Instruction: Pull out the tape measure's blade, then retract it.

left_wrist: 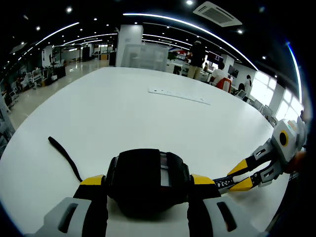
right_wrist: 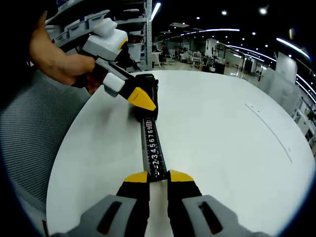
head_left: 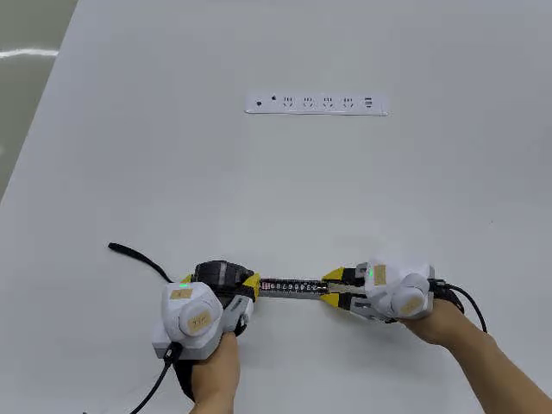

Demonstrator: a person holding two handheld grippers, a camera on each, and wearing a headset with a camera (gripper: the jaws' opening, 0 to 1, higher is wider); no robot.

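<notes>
The black tape measure (head_left: 221, 276) lies on the white table near its front edge, and my left gripper (head_left: 246, 293) is shut on its case (left_wrist: 148, 177), one yellow tip on each side. A short length of blade (head_left: 291, 287) with printed numbers runs right from the case. My right gripper (head_left: 332, 288) is shut on the blade's end (right_wrist: 157, 170), pinching it between both yellow tips. The black wrist strap (left_wrist: 64, 155) trails off to the left of the case. In the right gripper view the left gripper (right_wrist: 140, 98) holds the case (right_wrist: 148, 89) at the far end of the blade.
A white power strip (head_left: 316, 104) lies flat farther back on the table (head_left: 276, 190). In the left gripper view it (left_wrist: 178, 95) shows as a thin bar, with people and desks beyond the table's far edge.
</notes>
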